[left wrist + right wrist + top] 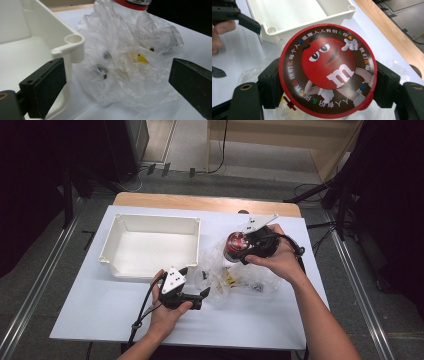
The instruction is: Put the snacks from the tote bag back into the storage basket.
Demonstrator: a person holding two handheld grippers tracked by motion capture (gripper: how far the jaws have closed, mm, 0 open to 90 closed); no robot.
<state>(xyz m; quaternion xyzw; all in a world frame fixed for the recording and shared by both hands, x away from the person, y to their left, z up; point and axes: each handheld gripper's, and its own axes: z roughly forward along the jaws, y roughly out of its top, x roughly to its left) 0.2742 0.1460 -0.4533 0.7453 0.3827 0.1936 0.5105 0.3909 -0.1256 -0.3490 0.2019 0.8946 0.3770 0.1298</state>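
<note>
High view: white tray (150, 245) at 10 o'clock on table (90, 310), clear plastic bag (235, 280) w/ small parts at center, red candy tin (235, 245) just above, 1 o'clock. Right gripper (245, 251) clamped on tin rim, held over bag. Left gripper (197, 287) jaws spread wide, nothing between, facing bag at 3 o'clock. Step: prob. bag pickup. Next: close left on bag film, clear of tray corner.

I see a white counter (100, 320) with a wooden edge (205, 201) on grey floor (250, 182). Metal rails (37, 287) run alongside, cables (220, 150) trail behind, and light wooden furniture (300, 140) stands beyond.
</note>
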